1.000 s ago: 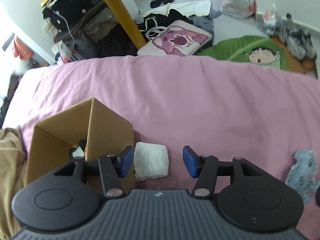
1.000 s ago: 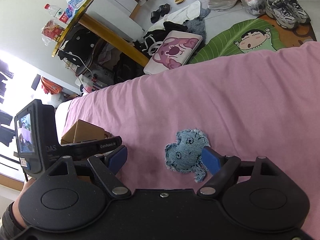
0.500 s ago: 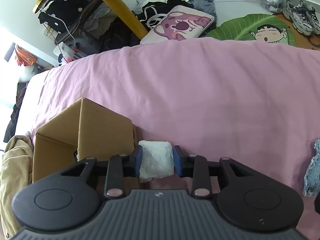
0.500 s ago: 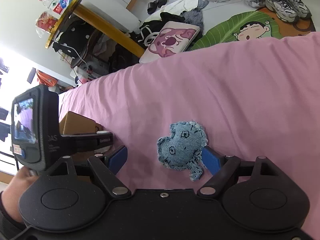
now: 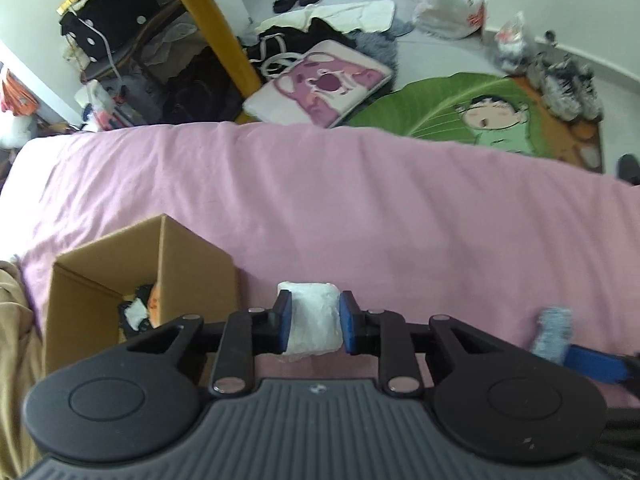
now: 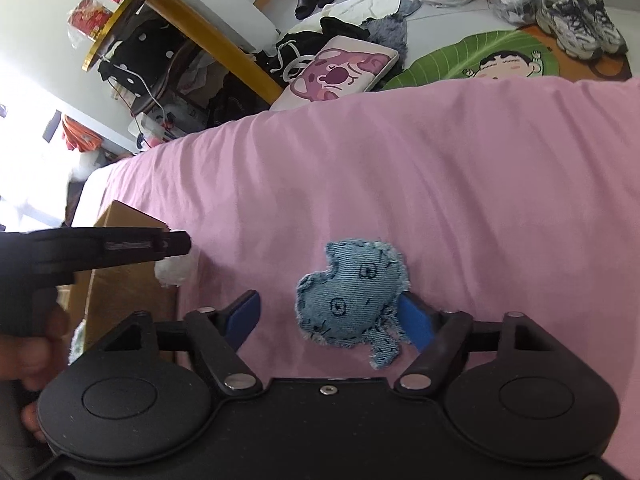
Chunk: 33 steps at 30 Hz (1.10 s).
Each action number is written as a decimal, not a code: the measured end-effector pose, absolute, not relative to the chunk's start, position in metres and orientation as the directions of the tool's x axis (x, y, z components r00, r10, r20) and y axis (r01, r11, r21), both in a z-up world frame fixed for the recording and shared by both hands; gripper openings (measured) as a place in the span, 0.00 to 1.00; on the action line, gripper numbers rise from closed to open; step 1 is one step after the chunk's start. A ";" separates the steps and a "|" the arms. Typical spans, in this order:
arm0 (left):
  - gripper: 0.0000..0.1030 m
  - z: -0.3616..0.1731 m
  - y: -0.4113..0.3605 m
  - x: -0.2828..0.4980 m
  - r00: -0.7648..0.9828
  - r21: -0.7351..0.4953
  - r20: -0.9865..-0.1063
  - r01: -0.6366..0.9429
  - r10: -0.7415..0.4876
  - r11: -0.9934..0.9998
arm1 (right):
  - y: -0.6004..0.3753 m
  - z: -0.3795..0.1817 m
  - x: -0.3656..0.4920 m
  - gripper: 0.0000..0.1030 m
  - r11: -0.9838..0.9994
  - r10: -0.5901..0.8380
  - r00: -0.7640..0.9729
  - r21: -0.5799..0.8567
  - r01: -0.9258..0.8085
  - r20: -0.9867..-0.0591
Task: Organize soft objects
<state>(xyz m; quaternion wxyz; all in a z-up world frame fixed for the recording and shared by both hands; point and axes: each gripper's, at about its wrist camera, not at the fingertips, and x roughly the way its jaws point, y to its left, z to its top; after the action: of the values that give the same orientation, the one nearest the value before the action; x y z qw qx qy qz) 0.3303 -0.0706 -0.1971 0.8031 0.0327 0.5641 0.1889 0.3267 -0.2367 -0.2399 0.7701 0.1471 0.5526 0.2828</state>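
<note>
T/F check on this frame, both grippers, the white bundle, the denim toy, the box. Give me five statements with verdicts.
1. The left gripper is shut on the white bundle. True.
2. The right gripper has clamped the denim toy. False: its jaws stand open, the toy lying between them on the pink sheet.
3. The cardboard box is empty. False: dark and orange items show inside.
4. The box sits to the left of the white bundle. True.
5. The denim toy lies inside the box. False: it rests on the sheet, apart from the box.
</note>
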 end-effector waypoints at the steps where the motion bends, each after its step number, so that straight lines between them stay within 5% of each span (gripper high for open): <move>1: 0.22 -0.194 -0.072 0.328 0.299 0.243 -0.899 -0.271 0.321 0.931 | -0.237 -0.240 0.327 0.54 0.803 0.589 0.234 0.529 -0.275 -0.773; 4: 0.22 -0.190 -0.076 0.321 0.314 0.181 -0.910 -0.285 0.270 0.941 | -0.239 -0.237 0.326 0.38 0.797 0.595 0.236 0.529 -0.291 -0.768; 15: 0.22 -0.203 -0.076 0.291 0.287 0.040 -0.948 -0.322 0.137 0.946 | -0.246 -0.225 0.317 0.23 0.775 0.626 0.244 0.558 -0.296 -0.741; 33: 0.29 -0.229 -0.071 0.296 0.219 0.089 -0.961 -0.335 0.169 0.938 | -0.232 -0.239 0.322 0.42 0.801 0.593 0.229 0.534 -0.272 -0.772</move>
<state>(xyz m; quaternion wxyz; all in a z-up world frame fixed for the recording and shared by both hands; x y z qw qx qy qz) 0.2958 -0.0712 -0.2290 0.7775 -0.0687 0.6037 0.1621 0.3224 -0.2322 -0.2391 0.7705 0.1447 0.5538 0.2806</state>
